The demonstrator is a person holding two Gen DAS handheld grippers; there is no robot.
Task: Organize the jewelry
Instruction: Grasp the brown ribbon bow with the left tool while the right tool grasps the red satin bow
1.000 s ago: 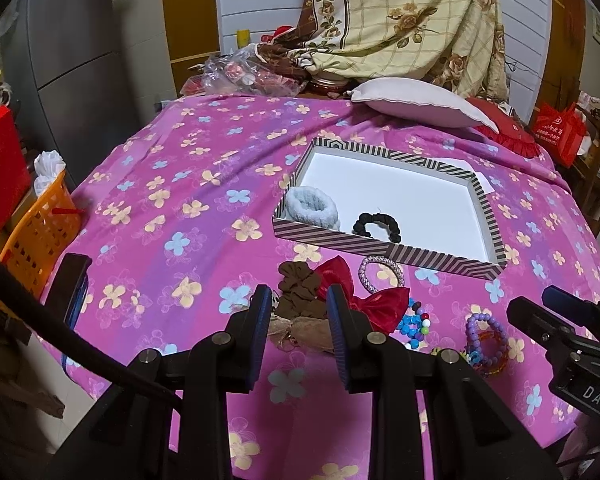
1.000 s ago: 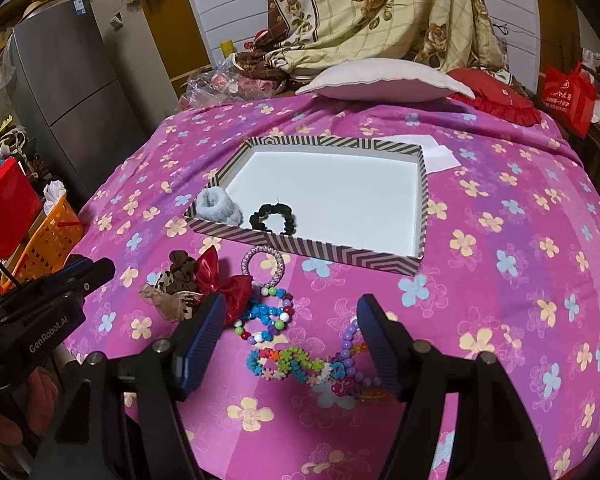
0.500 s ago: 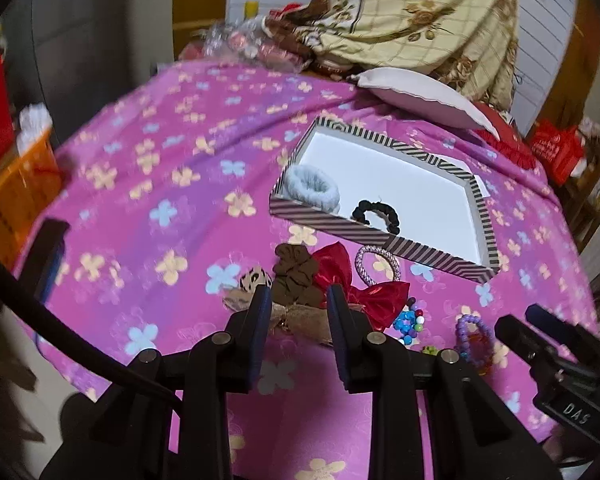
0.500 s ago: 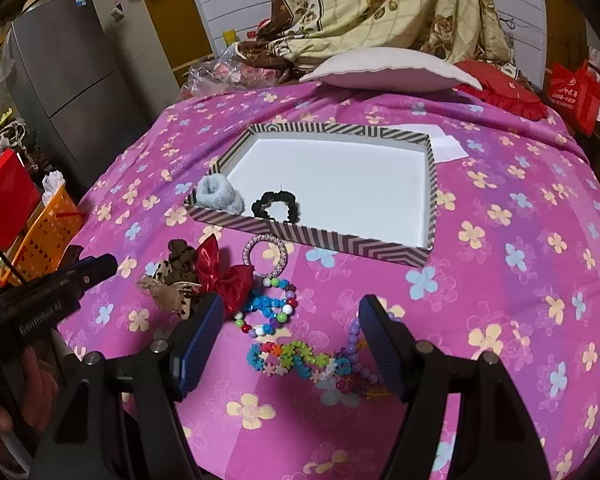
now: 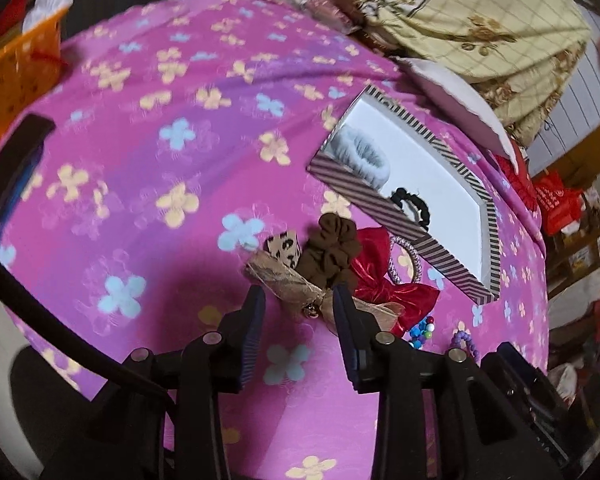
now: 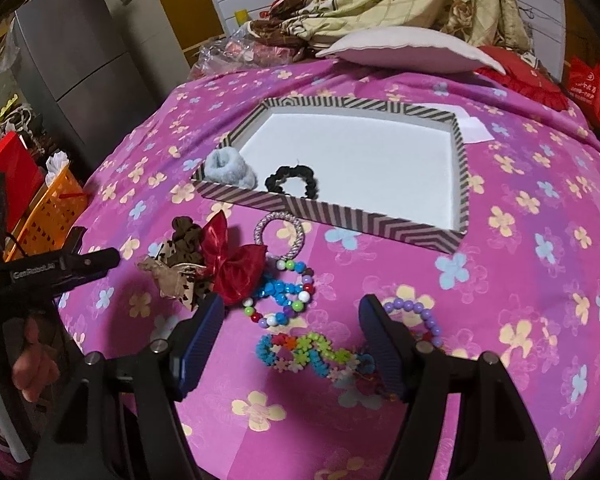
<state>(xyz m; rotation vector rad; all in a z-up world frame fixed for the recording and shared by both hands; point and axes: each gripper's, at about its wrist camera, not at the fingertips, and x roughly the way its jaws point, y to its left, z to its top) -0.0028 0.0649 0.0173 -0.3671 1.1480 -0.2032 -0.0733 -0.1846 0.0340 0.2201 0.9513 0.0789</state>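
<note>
Bed [image 6: 532, 240], pink flowered cover, carries everything. Striped tray [image 6: 462, 184] sits mid-bed; grey scrunchie [image 6: 228, 168] in its near-left corner, black scrunchie [image 6: 292, 184] beside it against the near wall, apparently already sorted. Loose pile lies by the bed's near edge, in front of the tray: red bow [image 6: 228, 264], brown scrunchie [image 5: 332, 248], tan bow [image 5: 296, 280], bead bracelets [image 6: 288, 296].

Left gripper [image 5: 298, 304] has its jaws opening astride the tan bow's knot, pads not yet pressing; likely the next pick.

Right gripper [image 6: 290, 312] spread, empty, over the bracelets.

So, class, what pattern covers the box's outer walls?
Black-and-white chevron stripes on the box, clearest in the right wrist view.
</note>
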